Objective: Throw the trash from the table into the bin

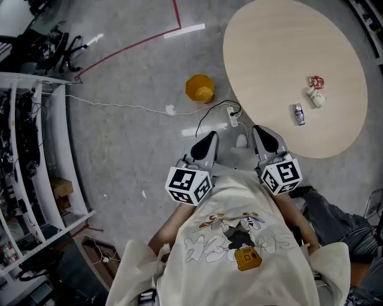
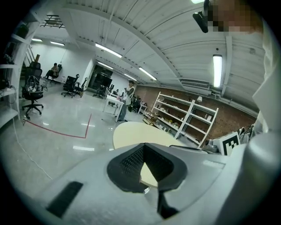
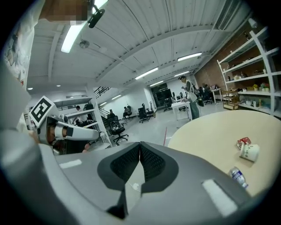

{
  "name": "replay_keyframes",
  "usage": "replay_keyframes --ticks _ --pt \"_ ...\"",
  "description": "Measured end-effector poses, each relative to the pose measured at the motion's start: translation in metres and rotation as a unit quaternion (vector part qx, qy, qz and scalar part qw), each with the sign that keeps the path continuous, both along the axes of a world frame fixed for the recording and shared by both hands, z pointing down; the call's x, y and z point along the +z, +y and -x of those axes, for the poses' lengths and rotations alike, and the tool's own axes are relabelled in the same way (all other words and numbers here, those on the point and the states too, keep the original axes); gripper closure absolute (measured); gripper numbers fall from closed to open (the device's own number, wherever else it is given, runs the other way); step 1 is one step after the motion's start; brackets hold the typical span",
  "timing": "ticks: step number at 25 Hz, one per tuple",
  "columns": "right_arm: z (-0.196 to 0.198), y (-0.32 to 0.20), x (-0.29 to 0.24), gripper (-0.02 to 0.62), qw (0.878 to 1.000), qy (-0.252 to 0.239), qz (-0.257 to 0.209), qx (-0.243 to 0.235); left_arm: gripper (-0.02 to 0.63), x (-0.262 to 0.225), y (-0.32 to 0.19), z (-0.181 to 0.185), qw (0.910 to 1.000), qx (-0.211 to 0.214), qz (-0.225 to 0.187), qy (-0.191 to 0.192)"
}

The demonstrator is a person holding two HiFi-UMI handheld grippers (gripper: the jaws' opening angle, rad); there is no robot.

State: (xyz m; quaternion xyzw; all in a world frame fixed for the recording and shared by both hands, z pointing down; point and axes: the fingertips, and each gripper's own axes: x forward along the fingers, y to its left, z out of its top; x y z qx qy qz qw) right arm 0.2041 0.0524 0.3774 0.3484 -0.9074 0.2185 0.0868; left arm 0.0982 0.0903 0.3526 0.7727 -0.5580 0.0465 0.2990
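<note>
Nearest, the left gripper (image 2: 143, 146) and the right gripper (image 3: 140, 143) each have their jaws pressed together, with nothing between them. Only the head view shows the orange bin (image 1: 200, 88), which stands on the floor left of the round table (image 1: 269, 54). Of the gripper views, the right one alone catches the trash; the left sees just bare tabletop. On the table's right part lies a small can (image 1: 298, 113), its long axis pointing away from the person. Just beyond it are a white cup (image 1: 316, 97) on its side and a red wrapper (image 1: 316, 82).

Floor: red tape line (image 1: 176, 13), white cable (image 1: 119, 106) and power strip (image 1: 233, 116) lay there. Left side: white shelving (image 1: 57, 143) stood cluttered.
</note>
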Motion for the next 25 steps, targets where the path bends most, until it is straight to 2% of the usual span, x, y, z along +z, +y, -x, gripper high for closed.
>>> replay_keyframes --ticks 4,9,13,19,22,25 --pt "-0.029 -0.036 0.010 0.589 1.000 0.010 -0.012 -0.005 0.603 0.010 -0.032 -0.032 0.9999 -0.001 0.009 -0.005" --pt "-0.057 -0.056 0.026 0.588 0.999 0.045 -0.011 0.001 0.604 0.001 -0.055 -0.031 0.9996 -0.020 0.005 -0.018" --pt "-0.087 -0.074 0.036 0.586 0.997 0.065 -0.011 0.028 0.604 0.005 -0.076 -0.044 0.9998 -0.007 0.010 -0.013" --pt "-0.126 -0.082 0.063 0.512 0.993 0.107 -0.014 0.038 0.604 0.016 -0.098 -0.064 0.9997 0.016 0.004 -0.018" --pt "-0.153 -0.089 0.088 0.477 0.988 0.146 -0.015 0.046 0.604 0.023 -0.112 -0.070 0.9996 0.018 -0.003 -0.020" --pt "-0.181 -0.097 0.111 0.452 0.975 0.215 -0.016 0.060 0.604 0.026 -0.128 -0.065 0.9984 0.019 -0.015 -0.051"
